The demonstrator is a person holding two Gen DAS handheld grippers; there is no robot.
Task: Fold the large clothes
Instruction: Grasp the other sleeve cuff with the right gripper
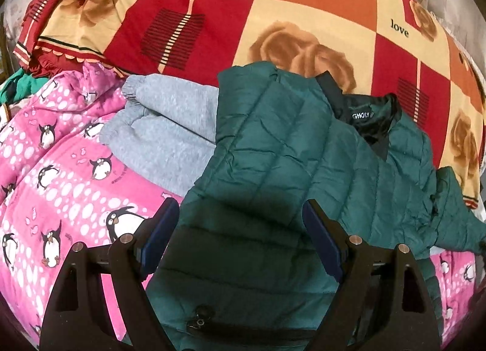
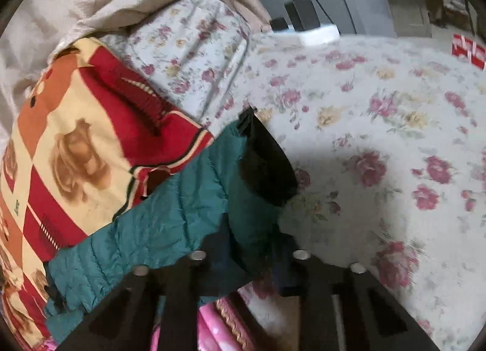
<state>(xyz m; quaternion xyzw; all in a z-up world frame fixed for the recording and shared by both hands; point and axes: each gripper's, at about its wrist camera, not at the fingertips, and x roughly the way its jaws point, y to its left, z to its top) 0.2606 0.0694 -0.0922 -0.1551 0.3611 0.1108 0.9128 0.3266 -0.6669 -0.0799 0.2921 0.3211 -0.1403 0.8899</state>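
Home bedroom: bed w/ floral sheet [image 2: 364,102], patterned quilt [image 1: 243,17], penguin blanket [image 1: 60,168].

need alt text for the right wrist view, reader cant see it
The right gripper is shut on the sleeve of a green quilted jacket, whose black cuff points away over a floral bedsheet. A red, orange and cream patterned quilt lies to the left, and a white power strip with black adapters sits at the far edge.

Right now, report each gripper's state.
Left gripper: open, over the quilted dark green puffer jacket, gripping nothing.
Right gripper: shut on the jacket's sleeve.
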